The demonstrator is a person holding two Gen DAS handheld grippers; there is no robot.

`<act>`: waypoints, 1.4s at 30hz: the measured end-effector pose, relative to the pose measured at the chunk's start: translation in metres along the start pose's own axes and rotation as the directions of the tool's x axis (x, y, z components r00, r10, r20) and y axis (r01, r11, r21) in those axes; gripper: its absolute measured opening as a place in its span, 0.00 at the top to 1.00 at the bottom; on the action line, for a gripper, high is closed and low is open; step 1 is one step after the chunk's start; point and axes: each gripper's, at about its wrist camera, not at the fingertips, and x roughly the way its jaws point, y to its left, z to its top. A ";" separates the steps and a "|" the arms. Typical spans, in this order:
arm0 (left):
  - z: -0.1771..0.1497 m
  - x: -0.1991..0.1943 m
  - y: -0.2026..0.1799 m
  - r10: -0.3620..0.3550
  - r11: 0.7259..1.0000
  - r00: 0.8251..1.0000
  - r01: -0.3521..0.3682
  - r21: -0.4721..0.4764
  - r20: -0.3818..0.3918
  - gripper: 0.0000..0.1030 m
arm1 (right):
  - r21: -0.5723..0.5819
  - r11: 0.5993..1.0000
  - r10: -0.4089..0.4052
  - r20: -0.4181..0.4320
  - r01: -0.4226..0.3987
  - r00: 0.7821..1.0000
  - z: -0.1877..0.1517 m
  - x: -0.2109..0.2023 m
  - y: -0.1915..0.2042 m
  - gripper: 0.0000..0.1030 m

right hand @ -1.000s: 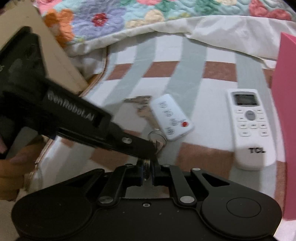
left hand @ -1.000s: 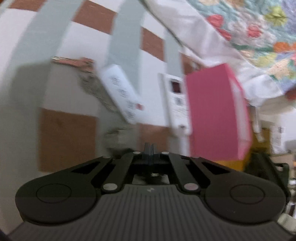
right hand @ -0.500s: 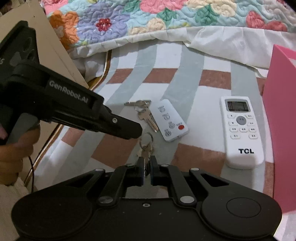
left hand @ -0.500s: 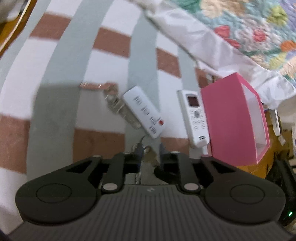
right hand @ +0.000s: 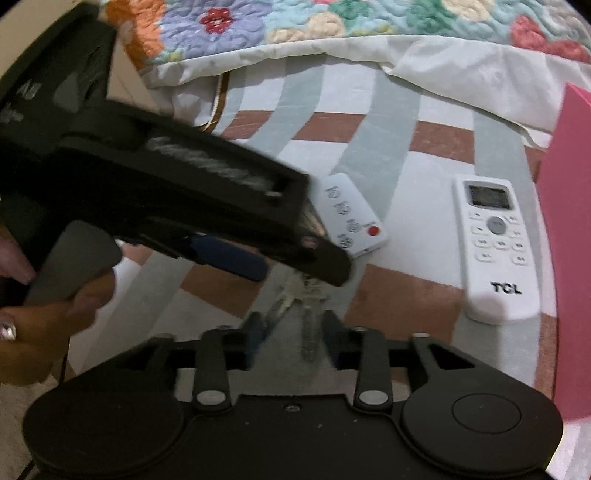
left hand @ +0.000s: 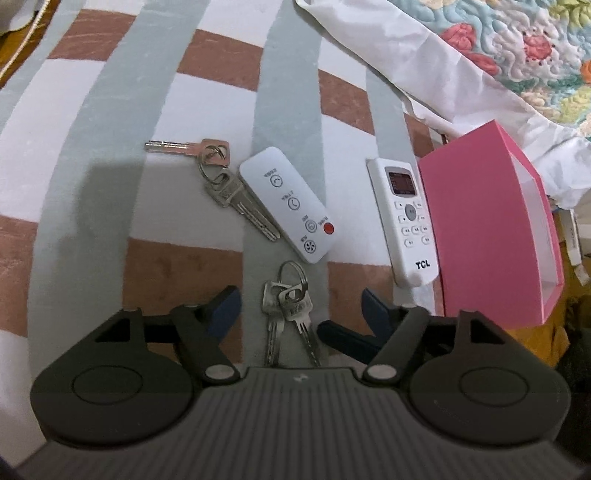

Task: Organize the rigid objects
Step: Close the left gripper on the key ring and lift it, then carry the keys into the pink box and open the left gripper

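A small bunch of keys on a ring (left hand: 287,301) lies flat on the striped bed sheet (left hand: 110,184). My left gripper (left hand: 299,308) straddles it, jaws opening, pads clear of the keys. In the right wrist view the same keys (right hand: 295,295) lie between the fingers of my right gripper (right hand: 293,330), whose jaws are also opening without pressing on them. The left gripper (right hand: 299,271) reaches in from the left just above the keys. Further off lie a second key set (left hand: 218,177), a small white remote (left hand: 288,205), a TCL remote (left hand: 408,218) and an open pink box (left hand: 487,229).
A floral quilt (right hand: 332,22) and a folded white sheet (left hand: 424,62) cover the far side of the bed. A person's hand (right hand: 55,306) holds the left gripper's handle. The pink box stands at the bed's right edge, with clutter (left hand: 576,251) beyond it.
The right gripper was shut on the key bunch and has opened; the left gripper has opened too. The keys now lie loose on the sheet between both pairs of fingers.
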 end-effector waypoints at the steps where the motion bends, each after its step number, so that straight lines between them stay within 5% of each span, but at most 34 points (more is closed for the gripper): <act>1: 0.000 0.003 0.000 0.001 1.000 1.000 -0.001 -0.002 -0.017 0.77 | -0.012 1.000 -0.018 0.002 0.018 1.000 0.001 0.002 0.004 0.51; 3: 0.000 0.009 0.008 -0.036 0.998 0.998 0.033 -0.062 -0.045 0.94 | -0.033 0.997 -0.066 0.004 0.067 0.998 0.003 0.006 0.013 0.46; 8: 0.001 0.007 0.015 -0.100 0.991 0.993 0.094 -0.097 -0.059 0.98 | -0.119 0.981 -0.151 0.005 0.151 0.989 0.000 0.011 0.029 0.45; 10: 0.000 0.004 0.007 -0.097 0.994 0.994 0.094 -0.056 -0.056 0.98 | -0.080 0.982 -0.173 0.014 0.173 0.985 0.001 0.009 0.026 0.58; 11: -0.002 0.003 0.003 -0.083 0.996 0.995 0.081 -0.026 -0.050 0.98 | -0.054 0.980 -0.189 0.016 0.190 0.982 0.002 0.007 0.021 0.76; 14: -0.002 -0.001 -0.003 -0.094 0.996 0.995 0.094 -0.002 -0.037 0.97 | 0.030 0.987 -0.157 0.012 0.157 0.987 0.003 0.002 0.003 0.91; 23: -0.003 -0.015 -0.008 -0.148 0.989 0.988 0.149 0.020 -0.040 0.93 | 0.115 0.990 -0.082 0.038 0.077 0.996 -0.003 -0.011 -0.016 0.95; 25: -0.003 -0.019 -0.009 -0.155 0.988 0.988 0.156 0.019 -0.024 0.82 | 0.147 0.987 -0.070 0.035 0.064 0.997 -0.004 -0.013 -0.020 0.95; 27: -0.003 -0.018 -0.011 -0.125 0.991 0.992 0.125 0.036 -0.012 0.56 | 0.170 0.984 -0.061 0.031 0.055 0.998 -0.005 -0.012 -0.025 0.95; 30: -0.004 -0.009 -0.009 -0.099 0.995 0.994 0.100 0.027 -0.040 0.56 | 0.207 0.978 -0.038 0.038 0.029 0.999 -0.008 -0.014 -0.026 0.95; 34: -0.005 0.003 0.003 -0.165 0.985 0.983 0.159 -0.071 -0.080 0.62 | 0.227 0.974 0.011 0.066 -0.026 0.998 -0.005 -0.020 -0.025 0.95; 37: -0.006 -0.003 0.001 -0.158 0.987 0.986 0.155 -0.049 -0.057 0.76 | 0.219 0.975 0.020 0.075 -0.036 0.997 -0.006 -0.027 -0.023 0.94; 42: -0.010 -0.026 -0.016 -0.187 0.982 0.982 0.186 -0.017 -0.023 0.78 | 0.178 0.983 0.015 0.117 -0.035 0.993 -0.007 -0.055 -0.017 0.94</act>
